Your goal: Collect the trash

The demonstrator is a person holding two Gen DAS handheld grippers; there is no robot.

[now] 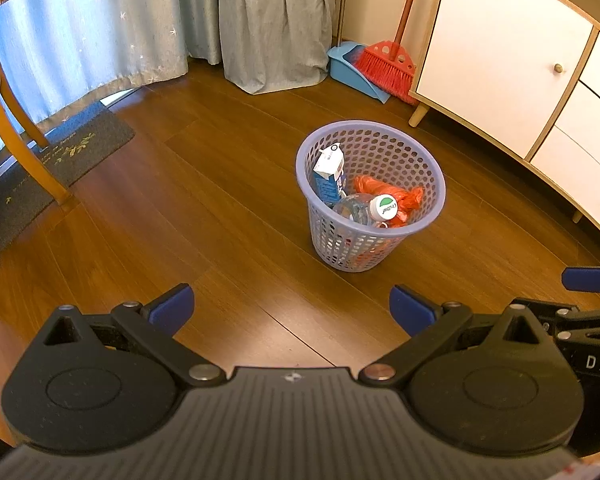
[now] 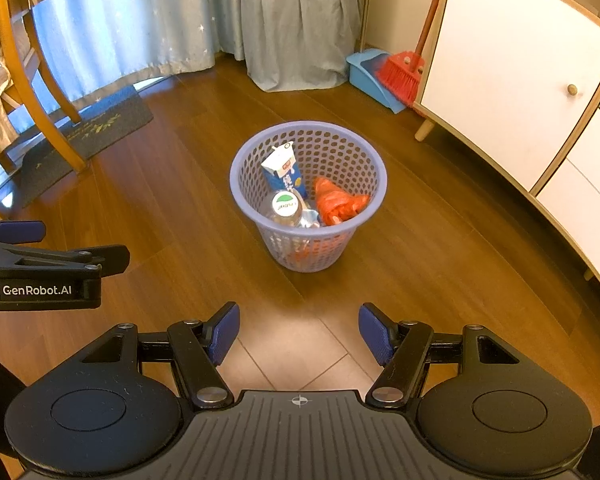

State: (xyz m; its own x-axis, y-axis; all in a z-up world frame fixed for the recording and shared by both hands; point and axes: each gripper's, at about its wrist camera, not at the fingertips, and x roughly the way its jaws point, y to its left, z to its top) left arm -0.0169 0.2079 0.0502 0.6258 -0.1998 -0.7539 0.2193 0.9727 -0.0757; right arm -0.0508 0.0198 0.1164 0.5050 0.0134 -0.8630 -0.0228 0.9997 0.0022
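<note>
A lilac perforated waste basket [image 1: 396,240] [image 2: 324,248] stands on the wooden floor ahead of both grippers. Inside it lie a blue-and-white milk carton [image 1: 330,168] [image 2: 282,170], a clear plastic bottle with a white-green cap [image 1: 358,208] [image 2: 286,208] and a crumpled orange plastic bag [image 1: 392,194] [image 2: 336,200]. My left gripper [image 1: 292,312] hangs open above the floor, short and left of the basket, nothing between its blue pads. My right gripper [image 2: 299,334] is open too, short of the basket and empty. Each gripper shows at the edge of the other's view.
A white cabinet with wooden legs [image 1: 512,60] [image 2: 512,72] runs along the right. A red broom [image 1: 388,64] and blue dustpan [image 1: 352,68] lean in the far corner. Grey curtains [image 1: 276,20], a dark mat [image 1: 60,156] and a wooden chair leg [image 1: 24,136] stand at left.
</note>
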